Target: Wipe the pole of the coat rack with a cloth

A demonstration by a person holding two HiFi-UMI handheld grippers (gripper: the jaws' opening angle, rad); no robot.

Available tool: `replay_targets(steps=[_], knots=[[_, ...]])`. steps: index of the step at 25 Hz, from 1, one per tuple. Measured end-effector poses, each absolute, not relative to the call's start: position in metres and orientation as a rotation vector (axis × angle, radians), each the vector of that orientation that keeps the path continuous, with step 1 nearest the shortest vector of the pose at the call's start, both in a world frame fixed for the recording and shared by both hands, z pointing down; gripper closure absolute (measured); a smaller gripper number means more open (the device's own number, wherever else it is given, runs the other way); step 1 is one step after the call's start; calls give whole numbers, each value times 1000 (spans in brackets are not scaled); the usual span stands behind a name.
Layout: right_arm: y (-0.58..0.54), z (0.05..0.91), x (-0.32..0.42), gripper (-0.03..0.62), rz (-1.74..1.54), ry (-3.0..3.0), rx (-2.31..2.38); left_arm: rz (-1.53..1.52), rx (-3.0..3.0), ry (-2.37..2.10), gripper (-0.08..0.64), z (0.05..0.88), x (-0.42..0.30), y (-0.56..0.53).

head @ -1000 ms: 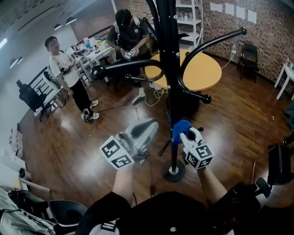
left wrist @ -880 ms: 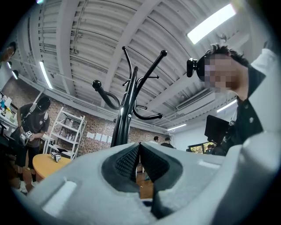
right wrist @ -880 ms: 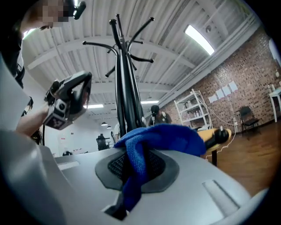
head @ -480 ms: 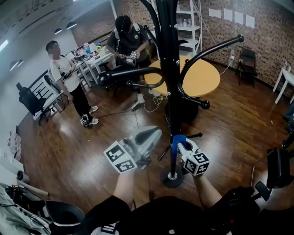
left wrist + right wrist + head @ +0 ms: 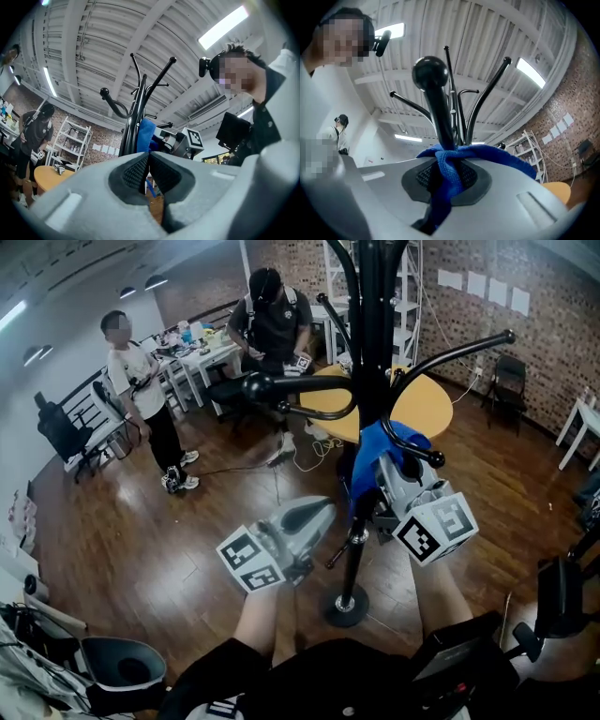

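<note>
The blue cloth (image 5: 487, 157) is being held pinched in the right tool (image 5: 447, 176). Its jaws are being kept closed on a bunched fold that is hanging down between the pads, while the rest is being spread across the tool's front. A black hook arm (image 5: 436, 108), tipped with a ball, is being seen rising right behind the cloth. Whether the cloth is being pressed on that arm or on the pole beside it cannot be settled from this view.

In the head view the right tool (image 5: 380, 474) is being carried high against the pole (image 5: 370, 352), just under the point where the curved arms (image 5: 450, 351) are branching off. The cloth (image 5: 375, 439) is being pressed to the pole's right side. Half a second ago the same tool was being held low on the pole, just above the base (image 5: 347, 606). An upward stroke along the pole is therefore being made, and the lower shaft is being judged as largely wiped on that side. By this reading, the stretch above the arms and the far side of the pole are being left to do.

The left tool (image 5: 147, 171) is being kept with its jaws together on nothing. In the head view the left tool (image 5: 317, 510) is being held to the left of the pole, near it but apart, about where it was before.
</note>
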State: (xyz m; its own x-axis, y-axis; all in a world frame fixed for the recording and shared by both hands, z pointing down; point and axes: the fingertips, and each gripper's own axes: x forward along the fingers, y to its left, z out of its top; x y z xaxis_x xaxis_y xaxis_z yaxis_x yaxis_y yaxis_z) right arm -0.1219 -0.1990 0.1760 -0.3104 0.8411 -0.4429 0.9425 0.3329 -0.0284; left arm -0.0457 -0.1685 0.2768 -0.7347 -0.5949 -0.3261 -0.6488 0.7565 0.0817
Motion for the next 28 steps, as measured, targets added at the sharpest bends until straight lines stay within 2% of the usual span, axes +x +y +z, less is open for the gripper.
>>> replay_targets(steps=[5, 15, 18, 23, 25, 28], knots=[[-202, 223, -121, 569, -374, 2301, 1557, 285, -972, 2672, 560, 279, -45, -166], [-195, 481, -131, 569, -331, 2690, 1767, 286, -1030, 2700, 560, 291, -59, -174], [-189, 526, -127, 569, -248, 2775, 1847, 290, -1034, 2709, 560, 294, -59, -176], [-198, 477, -135, 571, -305, 2755, 1730, 282, -1011, 2713, 560, 292, -56, -172], [-203, 423, -137, 569, -425, 2655, 1659, 285, -997, 2714, 560, 292, -54, -168], [-200, 324, -132, 569, -413, 2470, 1584, 286, -998, 2708, 560, 291, -50, -168]])
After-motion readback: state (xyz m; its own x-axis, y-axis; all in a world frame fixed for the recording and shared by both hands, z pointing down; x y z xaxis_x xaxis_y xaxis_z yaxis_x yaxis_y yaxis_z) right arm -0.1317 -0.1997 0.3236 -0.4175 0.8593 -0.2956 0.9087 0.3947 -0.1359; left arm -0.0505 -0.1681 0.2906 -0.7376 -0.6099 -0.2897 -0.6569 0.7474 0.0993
